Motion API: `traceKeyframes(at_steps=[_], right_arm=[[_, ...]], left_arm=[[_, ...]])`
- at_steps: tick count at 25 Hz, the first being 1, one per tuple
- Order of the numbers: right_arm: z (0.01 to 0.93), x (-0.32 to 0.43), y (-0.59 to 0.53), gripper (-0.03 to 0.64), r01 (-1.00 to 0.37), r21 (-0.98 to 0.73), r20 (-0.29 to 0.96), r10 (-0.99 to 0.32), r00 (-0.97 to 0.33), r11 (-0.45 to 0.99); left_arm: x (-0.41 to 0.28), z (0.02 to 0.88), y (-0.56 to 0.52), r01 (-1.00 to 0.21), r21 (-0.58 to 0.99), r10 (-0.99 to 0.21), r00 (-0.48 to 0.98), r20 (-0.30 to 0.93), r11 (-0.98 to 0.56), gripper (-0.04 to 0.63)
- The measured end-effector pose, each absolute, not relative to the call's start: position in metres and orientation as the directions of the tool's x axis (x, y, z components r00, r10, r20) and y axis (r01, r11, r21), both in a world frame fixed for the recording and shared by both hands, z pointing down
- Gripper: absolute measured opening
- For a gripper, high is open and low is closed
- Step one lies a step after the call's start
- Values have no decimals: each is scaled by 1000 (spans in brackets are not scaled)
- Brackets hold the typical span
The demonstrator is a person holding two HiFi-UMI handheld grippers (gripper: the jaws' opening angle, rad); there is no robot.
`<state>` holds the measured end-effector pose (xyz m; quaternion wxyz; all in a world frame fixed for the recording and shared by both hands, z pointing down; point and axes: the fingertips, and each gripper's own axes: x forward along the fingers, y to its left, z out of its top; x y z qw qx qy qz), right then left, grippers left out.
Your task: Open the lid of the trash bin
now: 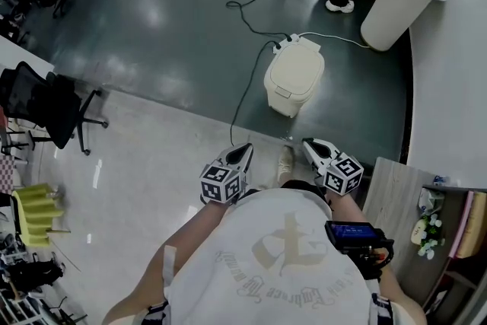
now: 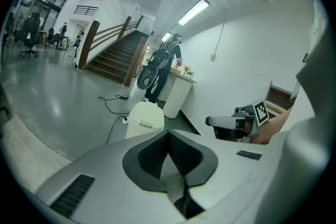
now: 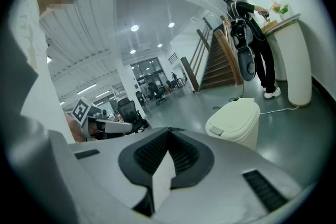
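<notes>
The trash bin (image 1: 294, 76) stands on the dark floor (image 1: 167, 27) at 12 o'clock from the person, with its cream lid (image 3: 234, 113) down, well apart from both grippers. The left gripper (image 1: 245, 150) and the right gripper (image 1: 308, 143) are held side by side, pointing toward 12 o'clock. Each has its fingers pressed together with nothing between them.
</notes>
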<state>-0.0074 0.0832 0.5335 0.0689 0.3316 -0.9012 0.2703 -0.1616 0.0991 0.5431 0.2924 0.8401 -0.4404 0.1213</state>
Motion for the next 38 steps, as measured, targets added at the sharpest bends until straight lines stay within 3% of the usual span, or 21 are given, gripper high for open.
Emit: traceKeyframes(at_steps=[38], right_arm=[[555, 41, -119, 5, -537, -470, 280, -459, -843, 700]], left_arm=[[-83, 573, -80, -849, 366, -638, 528, 560, -381, 14]])
